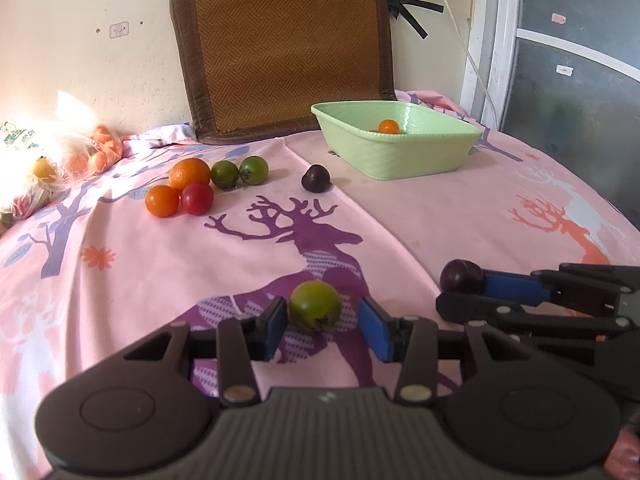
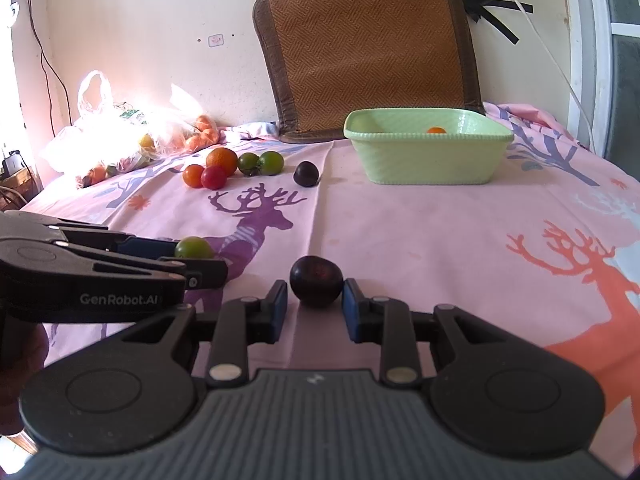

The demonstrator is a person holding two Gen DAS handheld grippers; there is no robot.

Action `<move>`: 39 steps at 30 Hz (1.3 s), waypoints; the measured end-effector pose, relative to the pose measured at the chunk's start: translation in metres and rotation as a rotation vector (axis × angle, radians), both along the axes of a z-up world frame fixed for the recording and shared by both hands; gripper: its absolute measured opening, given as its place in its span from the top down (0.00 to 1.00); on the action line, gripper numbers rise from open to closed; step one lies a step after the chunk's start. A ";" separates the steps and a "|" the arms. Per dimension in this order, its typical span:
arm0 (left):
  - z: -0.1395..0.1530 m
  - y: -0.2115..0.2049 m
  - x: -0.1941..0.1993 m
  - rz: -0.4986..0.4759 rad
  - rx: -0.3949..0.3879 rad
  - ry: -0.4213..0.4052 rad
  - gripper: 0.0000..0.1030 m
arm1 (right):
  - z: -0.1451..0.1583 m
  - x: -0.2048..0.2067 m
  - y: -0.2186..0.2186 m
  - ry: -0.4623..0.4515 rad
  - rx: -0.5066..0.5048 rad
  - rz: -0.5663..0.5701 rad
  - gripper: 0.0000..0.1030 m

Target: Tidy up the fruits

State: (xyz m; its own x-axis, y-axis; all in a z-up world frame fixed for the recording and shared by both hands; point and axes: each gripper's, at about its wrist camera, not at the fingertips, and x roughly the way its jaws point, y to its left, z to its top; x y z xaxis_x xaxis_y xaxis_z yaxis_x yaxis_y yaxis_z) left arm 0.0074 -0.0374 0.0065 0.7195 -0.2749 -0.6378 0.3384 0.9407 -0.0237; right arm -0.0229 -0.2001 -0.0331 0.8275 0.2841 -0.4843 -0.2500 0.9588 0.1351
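A green tomato point(image 1: 315, 306) lies on the pink deer-print cloth between the pads of my left gripper point(image 1: 322, 309). A gap shows beside its right pad, so the jaws stand open around the tomato. Just to the right, my right gripper point(image 2: 316, 294) is shut on a dark plum point(image 2: 316, 285) low over the cloth, held at the fingertips. The light green basket point(image 1: 400, 158) stands at the back right with one orange tomato point(image 1: 389, 126) inside. Farther back lie another dark plum point(image 1: 316, 178), two green tomatoes point(image 1: 225, 173), an orange point(image 1: 189, 174), an orange tomato point(image 1: 162, 201) and a red tomato point(image 1: 197, 198).
A plastic bag of fruit point(image 2: 120, 136) sits at the back left in bright sunlight. A woven brown mat point(image 1: 284, 48) leans on the wall behind the basket. A white cable point(image 1: 460, 40) hangs near the door frame at the right.
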 end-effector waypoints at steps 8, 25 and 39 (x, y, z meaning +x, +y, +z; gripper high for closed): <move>0.000 0.001 -0.001 -0.003 -0.003 -0.002 0.58 | -0.001 0.000 0.000 0.001 0.003 -0.005 0.68; -0.001 0.003 -0.002 -0.007 -0.013 -0.002 0.56 | -0.001 0.000 -0.001 0.002 0.014 -0.003 0.61; 0.000 0.007 -0.003 -0.007 -0.029 0.001 0.55 | -0.001 0.000 -0.001 -0.001 0.010 -0.004 0.61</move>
